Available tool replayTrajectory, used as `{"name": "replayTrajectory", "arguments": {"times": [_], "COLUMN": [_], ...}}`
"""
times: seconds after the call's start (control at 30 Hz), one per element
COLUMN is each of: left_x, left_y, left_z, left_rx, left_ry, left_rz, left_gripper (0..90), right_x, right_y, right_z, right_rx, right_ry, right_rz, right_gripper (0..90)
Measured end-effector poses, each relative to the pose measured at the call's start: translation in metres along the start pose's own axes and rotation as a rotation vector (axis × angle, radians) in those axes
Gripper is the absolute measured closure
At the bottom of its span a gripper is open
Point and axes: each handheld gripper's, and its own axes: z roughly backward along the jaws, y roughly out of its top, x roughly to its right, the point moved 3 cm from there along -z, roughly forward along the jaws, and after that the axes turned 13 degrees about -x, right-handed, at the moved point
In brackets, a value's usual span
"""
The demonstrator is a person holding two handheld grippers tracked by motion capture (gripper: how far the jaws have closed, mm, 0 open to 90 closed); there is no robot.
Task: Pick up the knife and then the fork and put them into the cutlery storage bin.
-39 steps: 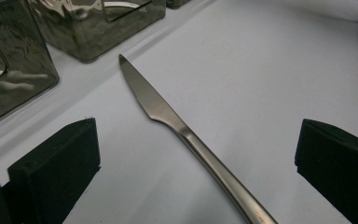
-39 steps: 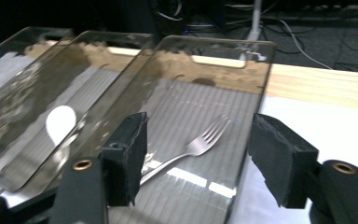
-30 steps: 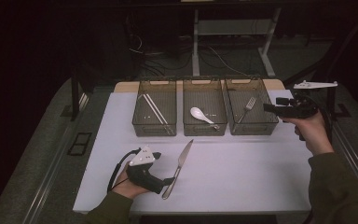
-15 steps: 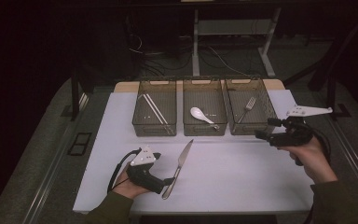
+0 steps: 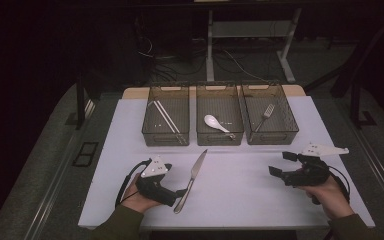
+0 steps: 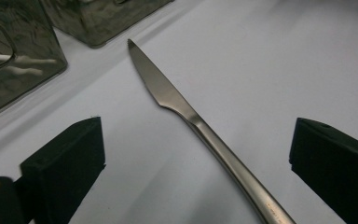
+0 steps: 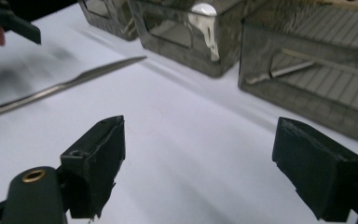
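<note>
High view: one knife [image 5: 192, 176] (untouched) between the spread left gripper [image 5: 179, 192]; right gripper [image 5: 280, 164] wide, empty; three bins [image 5: 219, 137].

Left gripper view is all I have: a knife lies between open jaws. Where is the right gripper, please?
Observer: The right gripper is near the table's right edge, away from the knife.
Operator: Does it hold something?
Observer: No. Its jaws have just been opening, and nothing is between them.
Operator: What is in the bins?
Observer: Chopsticks in the left bin, a spoon in the middle bin, a fork in the right bin.
</note>
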Motion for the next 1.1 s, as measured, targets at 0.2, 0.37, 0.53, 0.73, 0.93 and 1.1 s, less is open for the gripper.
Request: {"name": "replayTrajectory", "arguments": {"times": [0.2, 0.37, 0.53, 0.73, 0.93, 1.1], "left_x": [-0.005, -0.015, -0.025, -0.040, -0.049, -0.050], "left_y": [0.004, 0.015, 0.026, 0.042, 0.051, 0.055], "left_z": [-0.004, -0.008, -0.019, -0.038, -0.055, -0.066], "left_rx": [-0.013, -0.001, -0.024, -0.062, -0.100, -0.121], "left_ry": [0.035, 0.075, 0.095, 0.095, 0.095, 0.098], "left_rz": [0.021, 0.047, 0.056, 0.087, 0.102, 0.103], "left_gripper": [15.4, 42.3, 67.1, 87.7, 89.1, 89.0], "right_x": [-0.006, -0.015, -0.017, -0.019, -0.018, -0.017], "right_y": [-0.022, -0.031, -0.030, -0.030, -0.030, -0.030], "right_z": [-0.005, -0.006, -0.009, -0.011, -0.010, -0.010], "right_rx": [-0.026, -0.041, -0.045, -0.053, -0.045, -0.046], "right_ry": [-0.010, 0.008, 0.014, 0.017, 0.016, 0.015], "right_rz": [-0.020, 0.002, 0.012, 0.022, 0.014, 0.016], "right_gripper": [17.2, 17.2, 17.2, 17.2, 17.2, 17.2]}}
